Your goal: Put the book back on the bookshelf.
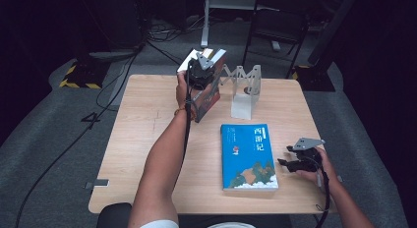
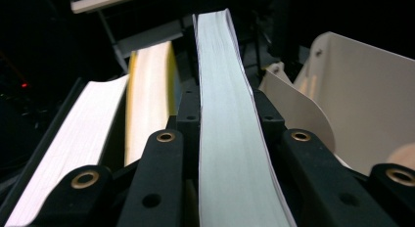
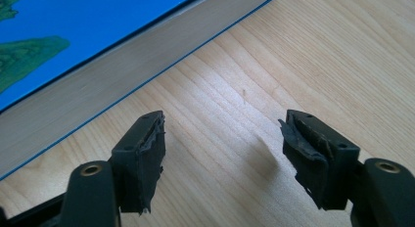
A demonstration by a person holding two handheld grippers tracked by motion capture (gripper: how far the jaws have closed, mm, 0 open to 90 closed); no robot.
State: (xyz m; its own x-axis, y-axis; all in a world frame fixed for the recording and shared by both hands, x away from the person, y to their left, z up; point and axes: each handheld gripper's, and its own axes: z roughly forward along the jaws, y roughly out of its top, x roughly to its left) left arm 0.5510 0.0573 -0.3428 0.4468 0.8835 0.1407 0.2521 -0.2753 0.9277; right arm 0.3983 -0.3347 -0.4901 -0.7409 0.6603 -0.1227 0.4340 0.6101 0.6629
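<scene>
At the far side of the table, my left gripper (image 1: 200, 71) is raised and shut on an upright book (image 1: 210, 93) with a dark reddish cover. In the left gripper view the black jaws of the left gripper (image 2: 227, 109) clamp the white page edge of this book (image 2: 218, 60). Two more books (image 2: 147, 85) stand just left of it. A blue book (image 1: 248, 156) lies flat on the table near the front. My right gripper (image 1: 285, 156) rests to its right, open with nothing between its jaws. In its own view the right gripper (image 3: 222, 139) hovers over bare wood beside the blue book's page edge (image 3: 98, 90).
A white metal bookend rack (image 1: 243, 93) stands at the back of the wooden table (image 1: 142, 139), and its curved white plate (image 2: 362, 100) is close on the right of the held book. Dark floor, cables and stands surround the table.
</scene>
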